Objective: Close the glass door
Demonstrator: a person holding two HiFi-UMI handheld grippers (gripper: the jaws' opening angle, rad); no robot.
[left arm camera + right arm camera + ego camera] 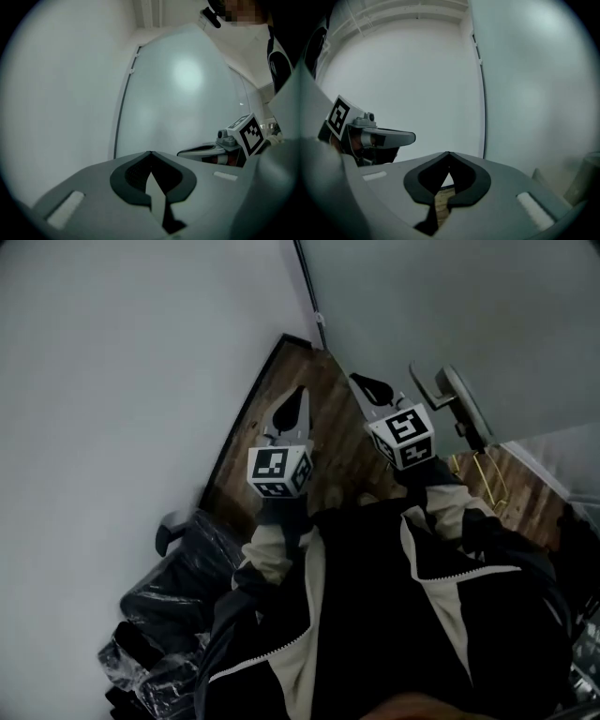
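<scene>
The frosted glass door [450, 306] fills the upper right of the head view, with a dark edge strip [309, 287] where it meets the white wall [112, 352]. A grey lever handle [459, 404] sticks out of the door. My left gripper [298, 401] and right gripper [368, 385] are side by side above the wooden floor [328, 442], pointing toward the corner, both shut and empty. The right one is just left of the handle, apart from it. In the left gripper view the door [187, 93] lies ahead, and the right gripper [199, 151] shows alongside.
Black plastic-wrapped bundles and a chair arm [169, 615] lie at the lower left against the wall. A gold wire object [483, 470] stands on the floor below the handle. The person's dark jacket [375, 615] fills the bottom of the head view.
</scene>
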